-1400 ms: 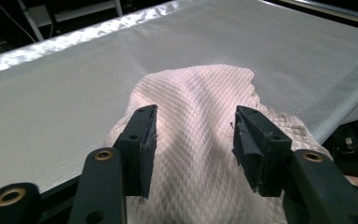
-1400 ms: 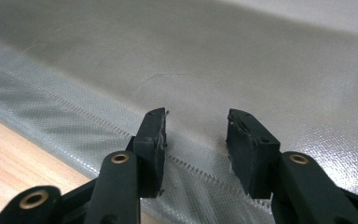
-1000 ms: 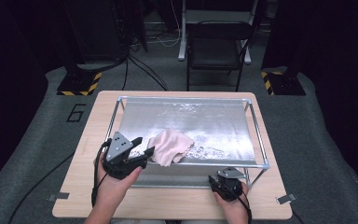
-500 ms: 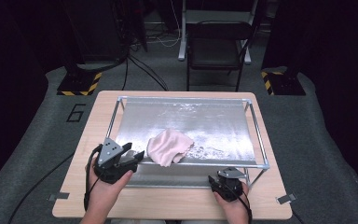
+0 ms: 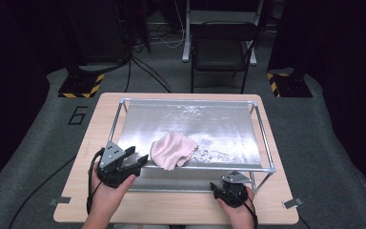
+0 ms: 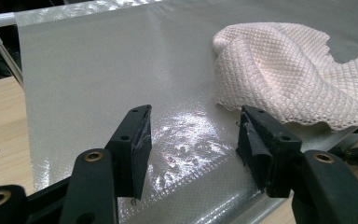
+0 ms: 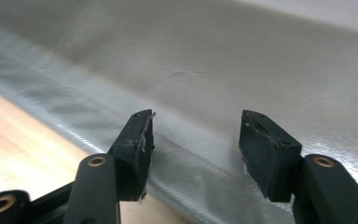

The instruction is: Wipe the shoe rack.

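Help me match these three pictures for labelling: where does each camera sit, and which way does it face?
High view: above the person's side, looking forward and down on the table; both hands, left gripper, right gripper.
Left gripper view: on that gripper, facing the pink cloth; open jaws.
Right gripper view: facing the silver sheet; open jaws.
Shared: cloth, sheet.

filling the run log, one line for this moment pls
left tongs: open, beside cloth | right tongs: open, empty | cloth: crumpled on silver sheet
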A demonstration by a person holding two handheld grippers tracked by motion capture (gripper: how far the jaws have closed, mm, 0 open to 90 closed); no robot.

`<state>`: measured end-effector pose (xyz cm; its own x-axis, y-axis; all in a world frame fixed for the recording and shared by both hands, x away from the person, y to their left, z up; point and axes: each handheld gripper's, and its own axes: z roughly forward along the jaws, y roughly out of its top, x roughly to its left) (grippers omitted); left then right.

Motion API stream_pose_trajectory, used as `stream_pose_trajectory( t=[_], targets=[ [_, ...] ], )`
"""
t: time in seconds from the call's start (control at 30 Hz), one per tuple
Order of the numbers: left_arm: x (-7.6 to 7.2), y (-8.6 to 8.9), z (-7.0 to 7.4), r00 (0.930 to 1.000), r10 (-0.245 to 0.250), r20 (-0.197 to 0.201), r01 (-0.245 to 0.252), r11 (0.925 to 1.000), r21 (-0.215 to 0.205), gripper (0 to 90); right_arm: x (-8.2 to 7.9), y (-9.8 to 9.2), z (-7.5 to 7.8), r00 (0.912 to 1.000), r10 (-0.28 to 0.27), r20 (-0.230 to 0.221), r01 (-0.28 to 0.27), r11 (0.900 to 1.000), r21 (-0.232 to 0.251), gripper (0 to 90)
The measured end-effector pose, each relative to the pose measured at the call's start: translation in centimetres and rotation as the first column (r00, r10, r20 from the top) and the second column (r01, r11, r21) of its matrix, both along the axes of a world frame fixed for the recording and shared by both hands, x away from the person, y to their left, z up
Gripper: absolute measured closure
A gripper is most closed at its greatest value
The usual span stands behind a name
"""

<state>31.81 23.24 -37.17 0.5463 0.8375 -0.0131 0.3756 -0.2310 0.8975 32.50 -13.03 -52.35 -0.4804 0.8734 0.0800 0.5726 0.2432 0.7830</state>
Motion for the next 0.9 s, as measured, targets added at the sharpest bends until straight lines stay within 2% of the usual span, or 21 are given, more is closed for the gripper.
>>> stream_pose_trajectory(
  t=[0.03, 0.13, 0.17, 0.2, 0.23, 0.27, 0.3, 0.4, 0.47, 0.57, 0.6, 0.67, 0.73, 0.77, 0.8, 0.83, 0.87, 0.9],
  targets=[
    [0.0, 0.0, 0.0, 1.0, 0.002, 0.0, -0.002, 1.0, 0.001, 43.6, 0.2, 0.0, 0.1, 0.9998, 0.022, 0.003, -0.022, 0.999, -0.032, 43.4],
    [0.1, 0.1, 0.0, 0.9999, 0.011, -0.002, -0.011, 0.9999, -0.003, 40.0, 0.0, 0.3, 0.3, 0.9986, 0.049, 0.022, -0.047, 0.998, -0.048, 41.5],
    [0.1, 0.1, -0.1, 0.9999, 0.013, -0.002, -0.013, 0.9999, -0.005, 38.6, -0.3, 0.5, 0.3, 0.9979, 0.058, 0.029, -0.057, 0.998, -0.025, 40.8],
    [0.1, 0.1, -0.1, 0.9999, 0.013, 0.0, -0.013, 0.9999, -0.006, 37.7, -0.5, 0.5, 0.4, 0.9973, 0.064, 0.035, -0.062, 0.996, -0.06, 40.2],
    [0.1, 0.1, -0.2, 0.9999, 0.012, 0.001, -0.012, 0.9999, -0.009, 37.4, -0.9, 0.6, 0.5, 0.9971, 0.068, 0.034, -0.065, 0.996, -0.063, 40.0],
    [0.2, 0.2, -0.2, 0.9999, 0.012, 0.002, -0.012, 0.9999, -0.012, 37.2, -1.2, 0.7, 0.6, 0.9969, 0.07, 0.034, -0.068, 0.996, -0.056, 39.8],
    [0.2, 0.1, -0.3, 0.9998, 0.017, 0.009, -0.017, 0.9997, -0.019, 37.0, -1.3, 0.6, 0.6, 0.995, 0.083, 0.055, -0.08, 0.995, -0.06, 39.9],
    [0.2, 0.2, -0.3, 0.9999, 0.016, 0.001, -0.016, 0.9995, -0.028, 36.8, -1.9, 0.5, 1.1, 0.9958, 0.079, 0.045, -0.078, 0.997, -0.023, 40.1],
    [0.2, 0.2, -0.4, 0.9997, 0.023, 0.0, -0.023, 0.999, -0.039, 36.8, -2.2, 0.5, 1.4, 0.9934, 0.097, 0.062, -0.095, 0.995, -0.032, 39.8],
    [0.2, 0.2, -0.5, 0.9996, 0.026, 0.01, -0.026, 0.9991, -0.034, 37.2, -2.4, 0.7, 1.9, 0.9899, 0.123, 0.07, -0.121, 0.992, -0.036, 39.9],
    [0.2, 0.2, -0.5, 0.9996, 0.027, 0.012, -0.027, 0.9993, -0.028, 37.3, -2.6, 0.8, 2.1, 0.9902, 0.125, 0.061, -0.124, 0.992, -0.025, 40.5],
    [0.2, 0.1, -0.5, 0.9995, 0.027, 0.018, -0.027, 0.9995, -0.016, 37.3, -2.8, 1.0, 2.3, 0.9874, 0.14, 0.073, -0.139, 0.99, -0.019, 41.5],
    [0.2, 0.1, -0.4, 0.9996, 0.025, 0.016, -0.024, 0.9997, -0.006, 37.3, -3.0, 1.0, 2.6, 0.9837, 0.162, 0.078, -0.16, 0.987, -0.025, 42.3],
    [0.3, 0.0, -0.3, 0.9996, 0.026, 0.014, -0.026, 0.9997, -0.003, 37.3, -3.0, 0.9, 2.7, 0.9808, 0.176, 0.083, -0.172, 0.983, -0.058, 42.6],
    [0.3, 0.0, -0.3, 0.9996, 0.024, 0.013, -0.024, 0.9997, 0.003, 37.3, -3.1, 0.9, 2.8, 0.978, 0.191, 0.083, -0.187, 0.981, -0.054, 42.6],
    [0.3, 0.0, -0.3, 0.9997, 0.023, 0.011, -0.023, 0.9997, 0.005, 37.3, -3.3, 1.0, 2.9, 0.9791, 0.187, 0.079, -0.186, 0.982, -0.027, 42.7],
    [0.3, 0.0, -0.2, 0.9997, 0.022, 0.009, -0.022, 0.9997, 0.009, 37.3, -3.2, 0.9, 3.0, 0.9753, 0.206, 0.08, -0.202, 0.978, -0.054, 42.7],
    [0.3, 0.0, -0.2, 0.9997, 0.022, 0.008, -0.022, 0.9997, 0.01, 37.3, -3.3, 0.9, 3.1, 0.9747, 0.21, 0.075, -0.207, 0.977, -0.051, 43.0]
  ],
)
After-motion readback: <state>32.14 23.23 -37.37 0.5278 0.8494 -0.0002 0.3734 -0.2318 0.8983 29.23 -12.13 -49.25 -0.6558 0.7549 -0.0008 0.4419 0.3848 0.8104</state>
